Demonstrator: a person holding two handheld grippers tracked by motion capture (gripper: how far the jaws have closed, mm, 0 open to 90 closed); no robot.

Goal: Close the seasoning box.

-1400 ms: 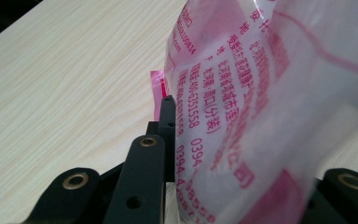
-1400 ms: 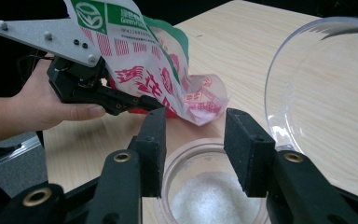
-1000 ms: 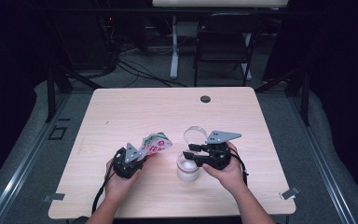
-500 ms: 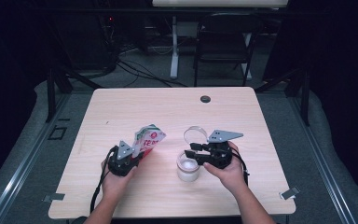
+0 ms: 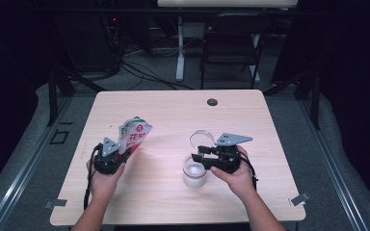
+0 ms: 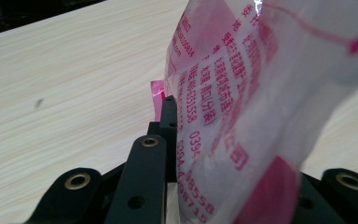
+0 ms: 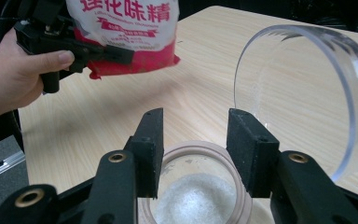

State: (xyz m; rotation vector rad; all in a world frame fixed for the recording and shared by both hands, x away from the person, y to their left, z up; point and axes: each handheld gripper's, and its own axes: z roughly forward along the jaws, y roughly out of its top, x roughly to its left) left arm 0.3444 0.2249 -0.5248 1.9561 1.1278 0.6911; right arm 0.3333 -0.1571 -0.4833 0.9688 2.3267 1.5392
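At left of the high view the left gripper (image 5: 118,155) clamps the pouch (image 5: 134,134), best kept upright, while the right gripper (image 5: 201,157), jaws parted, straddles the jar (image 5: 194,171).

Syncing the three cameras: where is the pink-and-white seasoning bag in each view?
High view: the bag stands left of centre, clamped in the left gripper.
Left gripper view: the bag is up close at right, between the jaws.
Right gripper view: the bag is top left, above the table.
Shared landmark: the light wooden table.
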